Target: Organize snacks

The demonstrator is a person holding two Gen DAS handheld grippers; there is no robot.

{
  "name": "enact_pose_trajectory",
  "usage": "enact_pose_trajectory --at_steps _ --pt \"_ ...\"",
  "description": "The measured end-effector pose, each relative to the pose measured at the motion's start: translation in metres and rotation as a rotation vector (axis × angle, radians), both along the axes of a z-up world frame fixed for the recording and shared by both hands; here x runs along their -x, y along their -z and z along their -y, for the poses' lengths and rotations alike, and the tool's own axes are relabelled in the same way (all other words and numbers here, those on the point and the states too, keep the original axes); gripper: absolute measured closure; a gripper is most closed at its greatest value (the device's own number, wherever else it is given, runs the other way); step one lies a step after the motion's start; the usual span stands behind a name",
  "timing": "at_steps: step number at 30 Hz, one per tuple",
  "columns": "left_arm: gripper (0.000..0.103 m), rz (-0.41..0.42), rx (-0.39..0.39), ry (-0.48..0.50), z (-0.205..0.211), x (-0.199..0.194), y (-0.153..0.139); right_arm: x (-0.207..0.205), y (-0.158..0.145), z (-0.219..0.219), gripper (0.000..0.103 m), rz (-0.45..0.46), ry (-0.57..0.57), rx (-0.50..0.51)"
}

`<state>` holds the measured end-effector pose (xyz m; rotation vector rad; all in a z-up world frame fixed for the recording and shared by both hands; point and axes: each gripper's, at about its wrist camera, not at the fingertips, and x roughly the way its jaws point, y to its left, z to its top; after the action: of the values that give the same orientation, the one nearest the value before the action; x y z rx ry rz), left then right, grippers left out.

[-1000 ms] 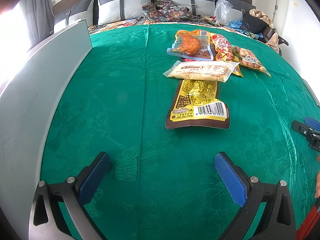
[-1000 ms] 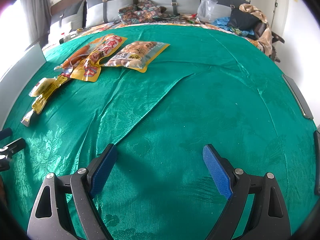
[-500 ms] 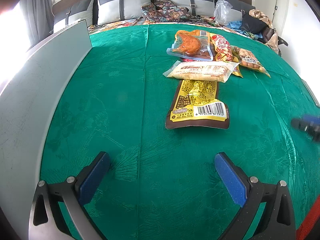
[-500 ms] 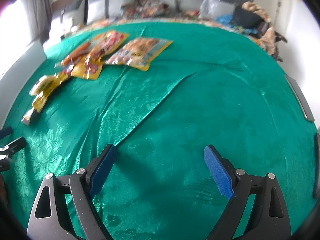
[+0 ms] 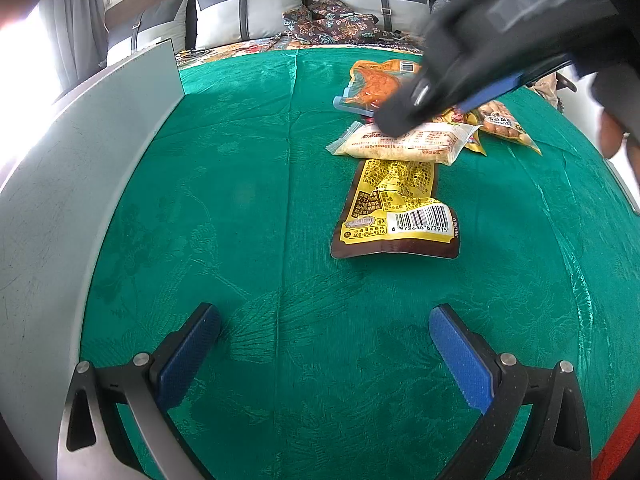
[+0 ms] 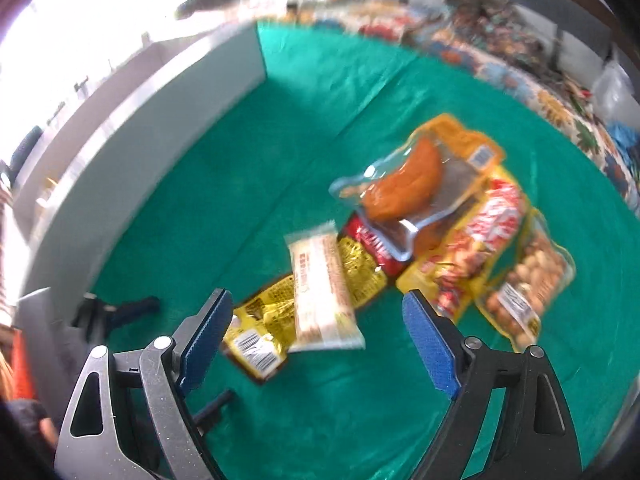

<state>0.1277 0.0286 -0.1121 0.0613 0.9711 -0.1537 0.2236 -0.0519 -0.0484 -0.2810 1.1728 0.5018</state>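
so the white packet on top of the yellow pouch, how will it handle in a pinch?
White packet: puffy sealed film, probably light and slightly slick. Looks fairly firm, so little sag. It lies across the yellow pouch, so a push may drag that too.

**Snack packets in a loose cluster on the green cloth**

A white packet (image 5: pixel 404 142) lies crosswise over the top of a yellow-and-brown pouch (image 5: pixel 394 210), barcode up. Beyond them lie a clear pouch of orange meat (image 5: pixel 370 84), a red-and-yellow bag (image 6: pixel 480 240) and a bag of round brown pieces (image 6: pixel 528 284), all flat and overlapping.
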Motion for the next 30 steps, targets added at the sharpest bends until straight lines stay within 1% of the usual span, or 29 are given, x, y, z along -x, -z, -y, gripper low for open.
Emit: enact_pose_trajectory --at_steps 1,2,3,4,6,10,13,15,17,19,21,24,26,28,30 --pt "0.000 0.000 0.000 0.000 0.000 0.000 0.000 -0.003 0.005 -0.006 0.025 -0.019 -0.004 0.024" --pt "0.000 0.000 0.000 0.000 0.000 0.000 0.000 -0.005 0.013 -0.013 0.042 -0.051 -0.016 0.051" --pt "0.000 0.000 0.000 0.000 0.000 0.000 0.000 -0.004 0.018 -0.016 0.065 -0.073 -0.023 0.073" --pt "0.000 0.000 0.000 0.000 0.000 0.000 0.000 -0.003 0.020 -0.017 0.069 -0.086 -0.025 0.090" --pt "0.000 0.000 0.000 0.000 0.000 0.000 0.000 0.002 0.021 -0.014 0.068 -0.092 -0.007 0.094" --pt "0.000 0.000 0.000 0.000 0.000 0.000 0.000 0.019 0.011 0.004 0.068 -0.080 0.040 0.034" --pt "0.000 0.000 -0.001 0.000 0.000 0.000 0.000 0.040 -0.005 0.028 0.068 -0.030 0.084 -0.021" --pt "0.000 0.000 0.000 -0.001 0.000 -0.001 0.000 0.062 -0.015 0.055 0.068 0.032 0.132 -0.037" --pt "0.000 0.000 0.000 0.000 0.000 0.000 0.000 0.076 -0.019 0.082 0.068 0.073 0.190 -0.049" --pt "0.000 0.000 0.000 0.000 0.000 0.000 0.000 0.097 -0.016 0.114 0.068 0.116 0.264 -0.049" --pt "0.000 0.000 0.000 0.000 0.000 -0.001 0.000 0.113 -0.006 0.142 0.068 0.141 0.336 -0.039" --pt "0.000 0.000 -0.001 0.000 0.001 -0.001 0.000 0.133 0.011 0.173 0.068 0.182 0.416 -0.017" --pt "0.000 0.000 -0.001 0.000 0.001 -0.001 0.000 0.133 0.022 0.187 0.067 0.178 0.447 -0.016" --pt "0.000 0.000 0.000 0.000 0.001 -0.001 0.000 0.134 0.034 0.198 0.064 0.173 0.477 -0.042" --pt "0.000 0.000 0.000 0.000 0.001 -0.001 0.000 0.130 0.045 0.207 0.038 0.174 0.496 -0.064"
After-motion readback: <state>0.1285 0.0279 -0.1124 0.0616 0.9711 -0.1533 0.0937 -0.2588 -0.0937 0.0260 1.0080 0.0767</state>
